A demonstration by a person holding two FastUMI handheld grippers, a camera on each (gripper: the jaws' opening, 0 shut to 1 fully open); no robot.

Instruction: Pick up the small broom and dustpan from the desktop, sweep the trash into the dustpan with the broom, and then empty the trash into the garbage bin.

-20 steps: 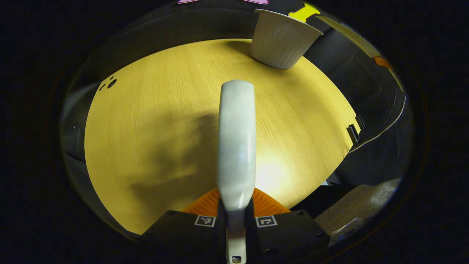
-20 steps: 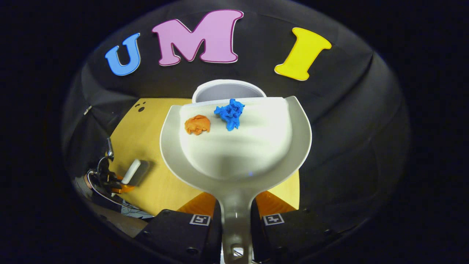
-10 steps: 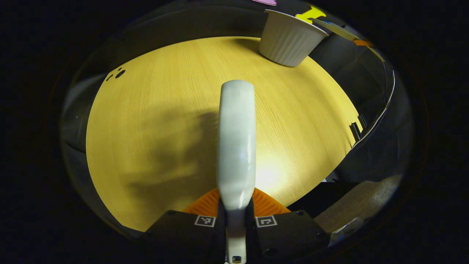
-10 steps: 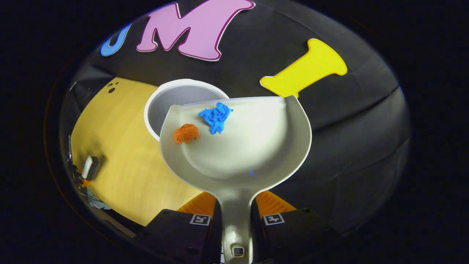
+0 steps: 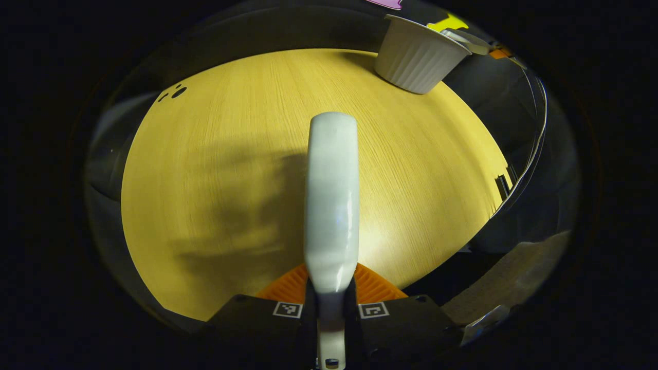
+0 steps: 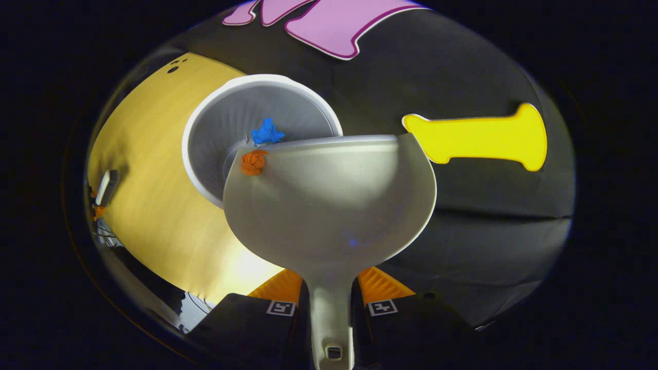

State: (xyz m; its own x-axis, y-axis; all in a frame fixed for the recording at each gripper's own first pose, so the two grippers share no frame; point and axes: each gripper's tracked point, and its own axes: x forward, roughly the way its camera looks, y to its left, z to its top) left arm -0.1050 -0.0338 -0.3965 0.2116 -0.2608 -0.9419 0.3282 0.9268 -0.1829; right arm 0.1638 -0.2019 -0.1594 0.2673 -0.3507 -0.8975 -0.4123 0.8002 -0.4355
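Note:
In the right gripper view my right gripper [image 6: 331, 303] is shut on the handle of the white dustpan [image 6: 334, 205], which is rolled sideways with its lip over the white ribbed garbage bin [image 6: 226, 128]. A blue paper scrap [image 6: 267, 132] is past the lip, inside the bin's mouth. An orange scrap [image 6: 253, 161] sits at the pan's low corner. In the left gripper view my left gripper [image 5: 331, 303] is shut on the white broom [image 5: 332, 195], held above the wooden desktop [image 5: 231, 154]. The bin [image 5: 419, 59] stands at the far right there, with the dustpan's edge [image 5: 465, 42] over its rim.
The desktop [image 6: 149, 169] runs to the left of the bin in the right gripper view, and the other gripper with the broom [image 6: 104, 187] shows small at its far left edge. Three small dark holes [image 5: 175, 94] mark the desk's far left corner.
The right gripper has rolled the dustpan further and brought it over the bin. The blue scrap slid off the lip into the bin; the orange one slid to the corner. The broom stayed put.

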